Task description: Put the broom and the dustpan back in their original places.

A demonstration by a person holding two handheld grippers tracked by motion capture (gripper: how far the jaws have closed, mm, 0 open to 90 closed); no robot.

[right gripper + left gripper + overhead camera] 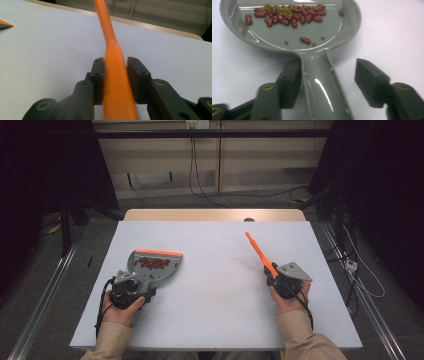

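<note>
A grey dustpan [152, 265] with an orange lip lies on the left of the white table, and red and green beans [289, 15] sit in its scoop. My left gripper [141, 286] is at the near end of the pan's handle [319, 82]. It is open: the handle lies between the jaws, against the left pad [290, 80] and apart from the right pad. My right gripper [272, 273] is shut on the handle of an orange brush [257, 251], which points away toward the table's far side. In the right gripper view both pads sit against that handle [113, 75].
The white table top [215, 310] has a wooden strip along its far edge [215, 215]. Cables [200, 185] trail over the floor behind the table, and metal rails [45, 290] run along both sides. A corner of the dustpan's orange lip [5, 24] shows far left in the right gripper view.
</note>
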